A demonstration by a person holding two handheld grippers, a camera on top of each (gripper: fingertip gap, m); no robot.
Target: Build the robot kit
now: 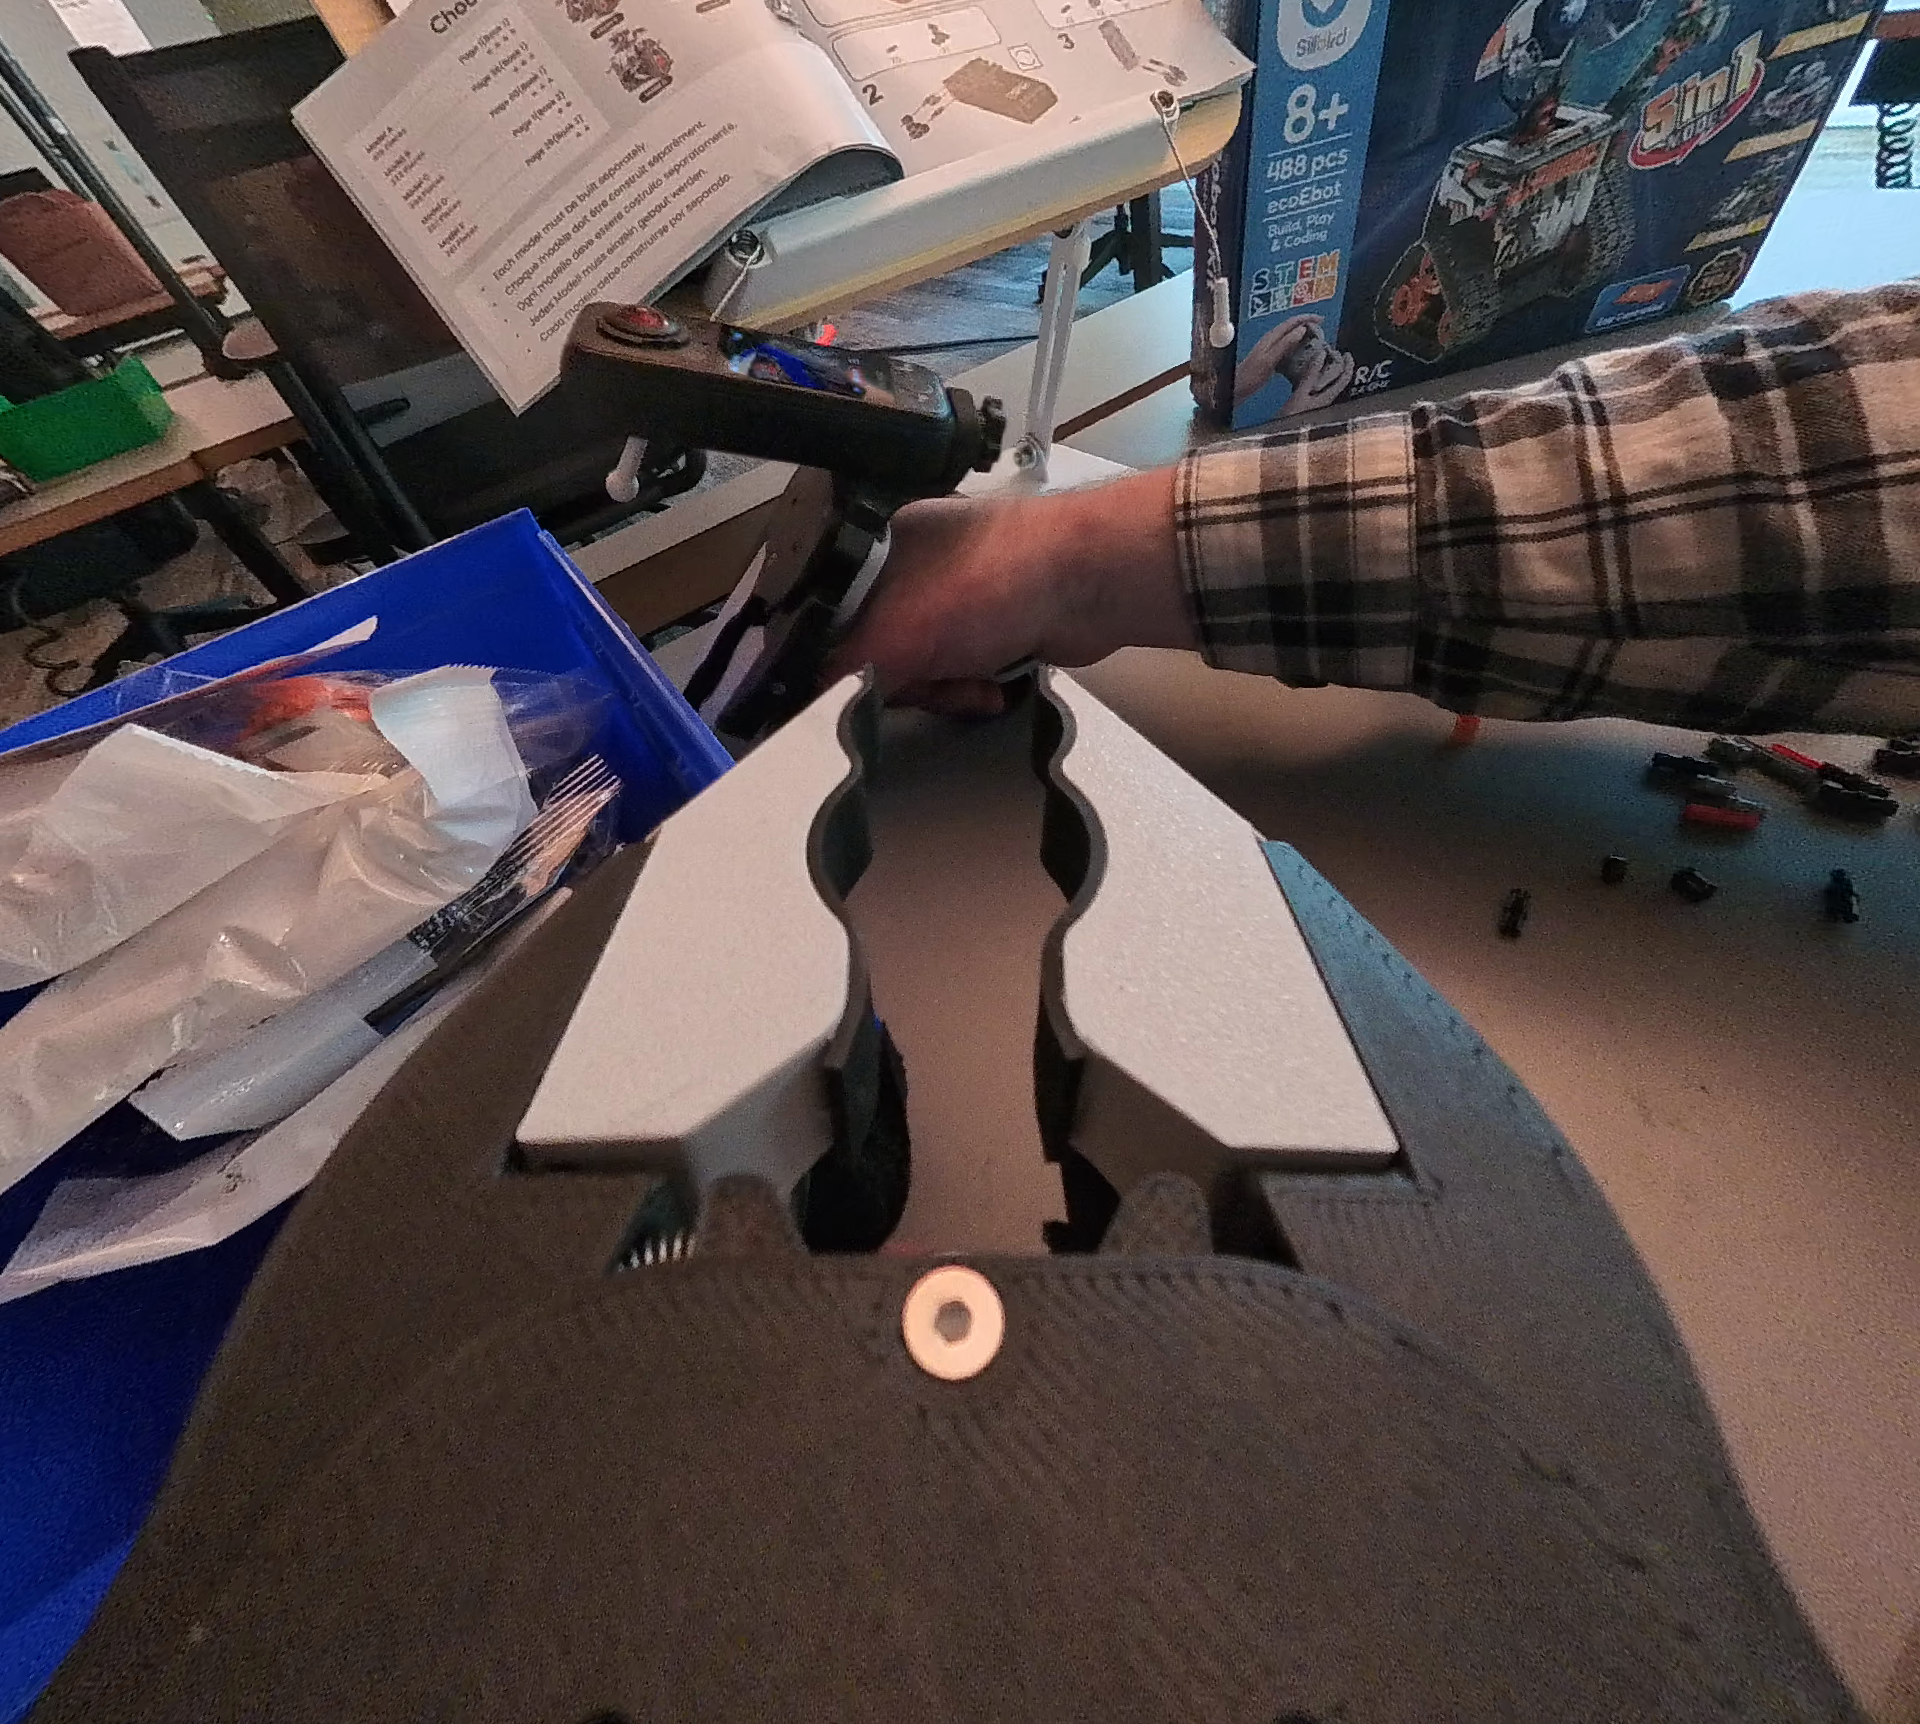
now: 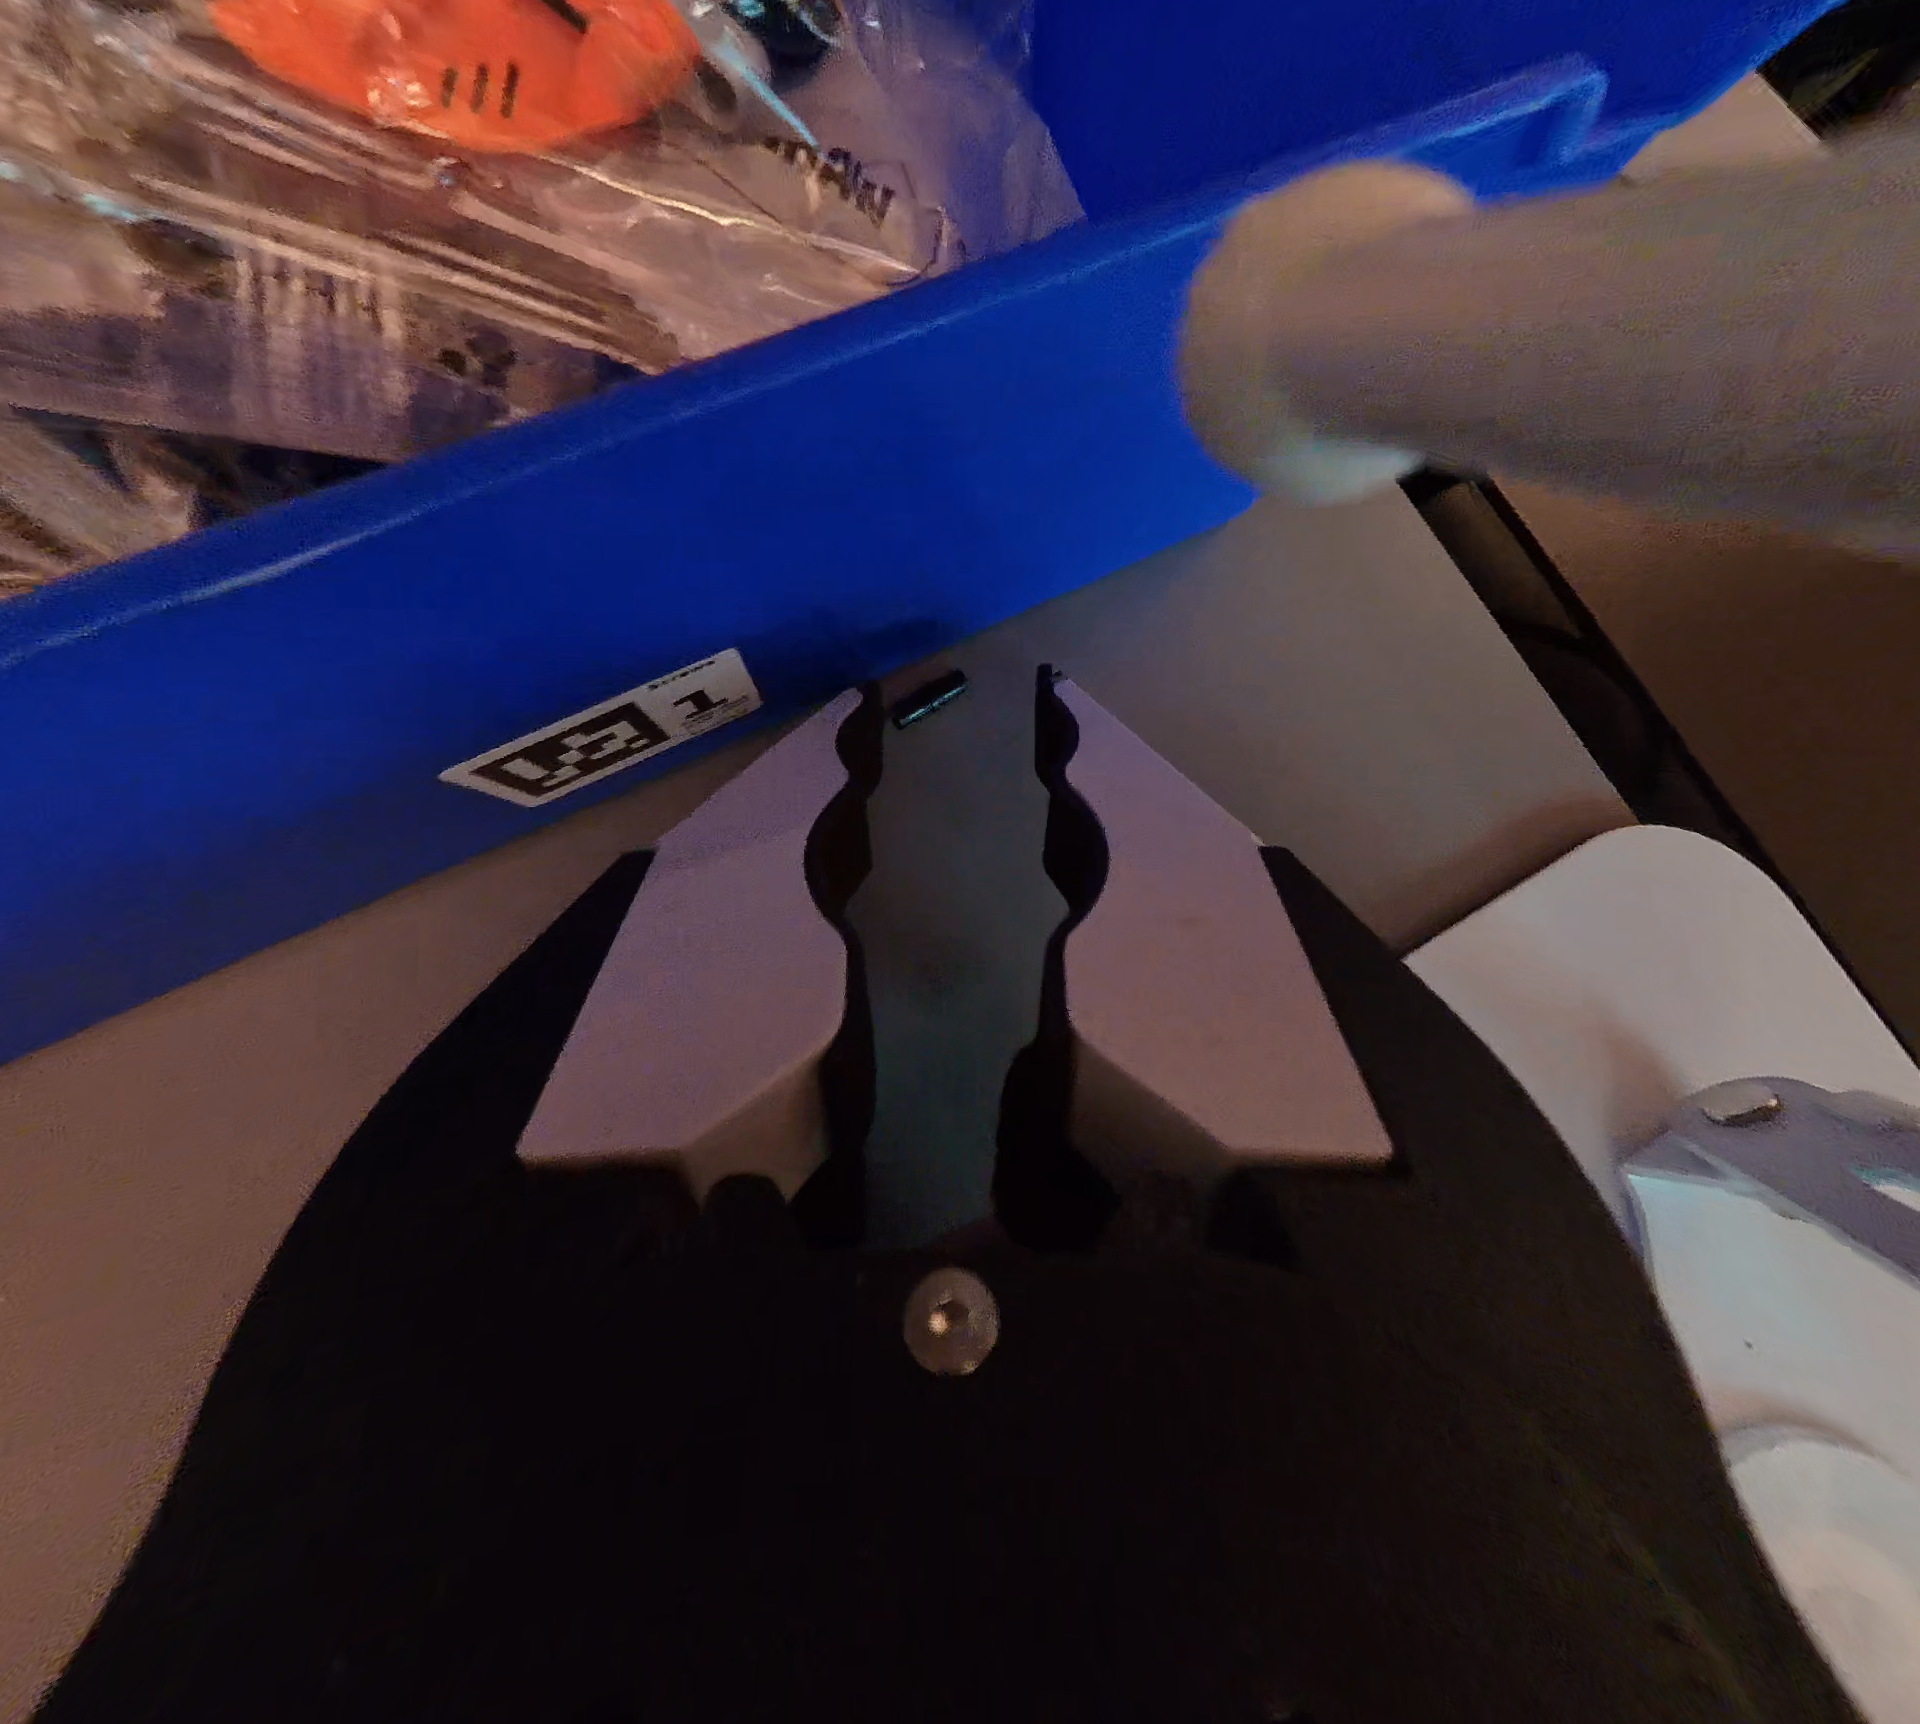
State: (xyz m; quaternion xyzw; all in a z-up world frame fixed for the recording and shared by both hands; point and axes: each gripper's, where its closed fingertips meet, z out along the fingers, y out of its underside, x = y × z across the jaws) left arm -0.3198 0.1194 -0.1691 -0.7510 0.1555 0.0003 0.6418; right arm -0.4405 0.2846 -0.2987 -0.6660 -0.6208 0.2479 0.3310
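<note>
My right gripper (image 2: pixel 954 689) is open, low over the grey table, right against the outer wall of a blue bin (image 2: pixel 727 531). A small black pin (image 2: pixel 930 700) lies on the table between its fingertips, nearer the left one, and is not clamped. My left gripper (image 1: pixel 954 698) is open and empty, held above the table beside the bin (image 1: pixel 582 625). Just beyond its tips, a hand (image 1: pixel 997 594) in a plaid sleeve holds the right gripper's handle, with a black camera (image 1: pixel 769 396) on top.
The bin holds clear plastic bags (image 1: pixel 260 843) with orange parts (image 2: pixel 457 33). Several small black and red pieces (image 1: pixel 1766 791) lie on the table at right. An open instruction booklet (image 1: pixel 727 64) sits on a stand with a white base (image 2: pixel 1714 1103). A kit box (image 1: pixel 1558 116) stands behind. A blurred pale shape (image 2: pixel 1507 344) crosses the right wrist view. One gripper's finger ends stand about 25 centimetres off the other's.
</note>
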